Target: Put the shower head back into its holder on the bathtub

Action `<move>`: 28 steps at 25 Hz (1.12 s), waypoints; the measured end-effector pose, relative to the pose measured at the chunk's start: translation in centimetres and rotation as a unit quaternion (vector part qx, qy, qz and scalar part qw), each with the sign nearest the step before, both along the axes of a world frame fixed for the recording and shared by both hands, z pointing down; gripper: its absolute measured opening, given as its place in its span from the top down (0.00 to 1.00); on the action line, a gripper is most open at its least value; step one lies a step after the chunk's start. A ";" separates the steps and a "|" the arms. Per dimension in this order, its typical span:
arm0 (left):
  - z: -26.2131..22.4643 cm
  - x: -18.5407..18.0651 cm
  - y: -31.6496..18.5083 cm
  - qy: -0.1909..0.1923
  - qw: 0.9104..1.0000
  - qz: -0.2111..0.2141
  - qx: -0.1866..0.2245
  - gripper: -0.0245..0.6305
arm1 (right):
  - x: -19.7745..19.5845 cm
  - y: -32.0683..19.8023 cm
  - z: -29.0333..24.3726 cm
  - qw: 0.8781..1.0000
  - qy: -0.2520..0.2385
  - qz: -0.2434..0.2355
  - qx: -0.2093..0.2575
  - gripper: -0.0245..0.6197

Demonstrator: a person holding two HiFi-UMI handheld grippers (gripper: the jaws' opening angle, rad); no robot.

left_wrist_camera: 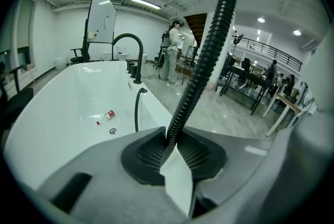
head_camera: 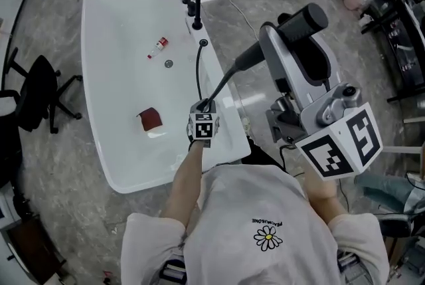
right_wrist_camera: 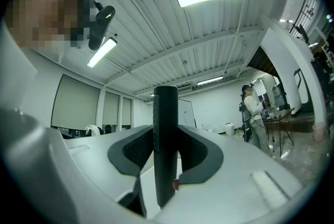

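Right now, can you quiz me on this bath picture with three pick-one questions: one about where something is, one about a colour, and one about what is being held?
1. Where is the little bottle?
A. on the floor
B. inside the tub
C. on the chair

2. What colour is the hose?
A. black
B. white
C. red

3. What is the right hand-held gripper holding?
A. the bottle
B. nothing
C. the shower head

Answers:
1. B, because the bottle lies on the tub's white bottom, close to the drain.
2. A, because the hose is dark all the way up from the tub's rim.
3. C, because its jaws are closed on the shower head's black handle.
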State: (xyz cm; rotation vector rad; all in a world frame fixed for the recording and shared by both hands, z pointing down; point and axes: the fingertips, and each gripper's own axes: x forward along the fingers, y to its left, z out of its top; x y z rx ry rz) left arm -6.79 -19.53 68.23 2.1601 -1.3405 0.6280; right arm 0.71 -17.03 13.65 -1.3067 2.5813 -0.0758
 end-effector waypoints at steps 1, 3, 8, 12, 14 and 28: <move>-0.6 -0.4 -0.9 -0.001 1.000 -0.015 0.006 0.87 | 0.5 -0.6 -0.2 1.000 0.000 0.005 0.002 0.75; -2.7 -1.6 -2.9 -0.005 0.999 -0.045 0.030 0.87 | 1.5 -1.7 -1.2 1.000 0.002 0.015 0.014 0.75; -11.4 -5.8 -10.1 -0.026 0.984 -0.100 0.146 0.87 | 3.4 -3.3 -3.8 0.996 0.025 0.053 0.063 0.75; -20.8 -7.3 -14.3 -0.042 0.958 -0.099 0.266 0.87 | 3.8 -3.7 -3.5 0.997 0.007 0.054 0.062 0.75; -26.2 -7.2 -15.8 -0.043 0.939 -0.087 0.329 0.87 | 3.7 -3.8 -2.9 0.998 -0.014 0.046 0.048 0.75; -49.9 -0.3 -20.6 0.028 0.830 0.008 0.557 0.87 | 5.3 -3.6 -5.5 0.991 -0.082 0.059 0.093 0.75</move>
